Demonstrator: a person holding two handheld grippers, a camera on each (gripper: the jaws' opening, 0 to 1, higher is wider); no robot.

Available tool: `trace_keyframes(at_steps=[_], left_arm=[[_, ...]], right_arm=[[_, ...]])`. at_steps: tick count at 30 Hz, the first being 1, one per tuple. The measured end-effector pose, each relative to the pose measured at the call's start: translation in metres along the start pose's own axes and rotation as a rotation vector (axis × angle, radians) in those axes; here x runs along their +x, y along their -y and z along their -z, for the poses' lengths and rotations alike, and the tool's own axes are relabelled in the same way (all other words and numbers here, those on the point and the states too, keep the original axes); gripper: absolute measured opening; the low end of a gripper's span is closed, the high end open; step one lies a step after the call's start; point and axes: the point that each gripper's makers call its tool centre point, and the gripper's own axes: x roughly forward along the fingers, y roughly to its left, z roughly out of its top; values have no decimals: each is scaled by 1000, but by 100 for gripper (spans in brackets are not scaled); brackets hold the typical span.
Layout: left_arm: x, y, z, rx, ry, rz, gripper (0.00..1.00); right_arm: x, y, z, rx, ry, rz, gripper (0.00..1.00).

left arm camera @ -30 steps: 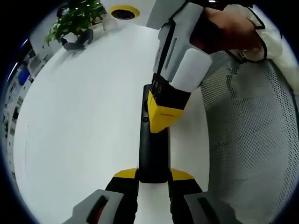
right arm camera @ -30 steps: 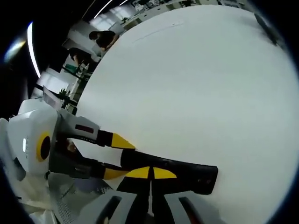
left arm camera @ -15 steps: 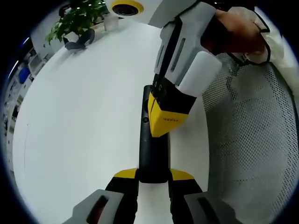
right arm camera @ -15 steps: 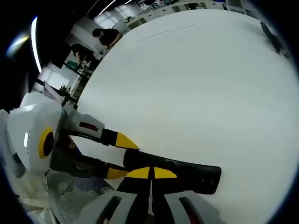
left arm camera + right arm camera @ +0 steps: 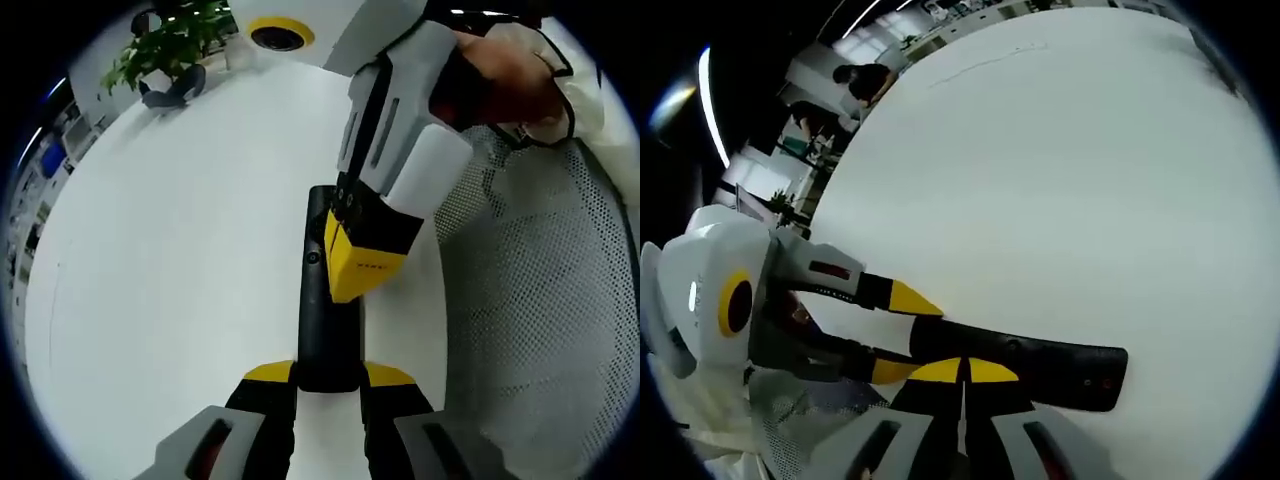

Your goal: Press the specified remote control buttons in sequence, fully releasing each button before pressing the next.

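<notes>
A long black plastic remote control (image 5: 328, 310) lies flat on a big, smooth white table (image 5: 170, 260). The left gripper (image 5: 329, 378) holds the near end of the remote, with one yellow-tipped jaw on each side, clamped on it. In the right gripper view this same gripper comes in from the left (image 5: 902, 335), and its two yellow tips hug the end of the black remote (image 5: 1040, 362).

The right gripper (image 5: 962, 372) has its two yellow tips pressed together with no gap. In the left gripper view it reaches down from the far right (image 5: 360, 268), and its closed yellow tip sits over the middle of the remote. I cannot tell if it touches the buttons. A hand (image 5: 500, 75) in a white sleeve holds it.

A white mesh sheet (image 5: 540, 300) lies to the right of the table. At the far left edge stands a green leafy plant (image 5: 165, 45). Beyond the table in the right gripper view are desks and a person in dark clothes (image 5: 865, 82).
</notes>
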Motion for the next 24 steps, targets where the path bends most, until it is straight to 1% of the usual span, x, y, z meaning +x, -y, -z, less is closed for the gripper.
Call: trace_keyframes(at_steps=[1,7,11,13,14,16,19,24], left_arm=[[0,0,0,2,1,-1,23],[0,0,0,9,-2,-7,23],[0,0,0,4,12,-15,23],[0,0,0,1,15,-17,23],[0,0,0,1,15,-18,23],[0,0,0,-4,18,-20,23],[0,0,0,-13,24,-19,23],[0,1,0,-5,12,-31,23]], right_arm=[[0,0,-1,-6,7,3,0],[1,0,-1,-23,-3,13,0],[1,0,-1,-36,5,21,0],[1,0,-2,-49,5,35,0],[2,2,-4,-64,18,54,0],[3,1,-4,-81,8,59,0],[3,3,-5,-63,15,58,0],[2,2,-4,-37,23,42,0]])
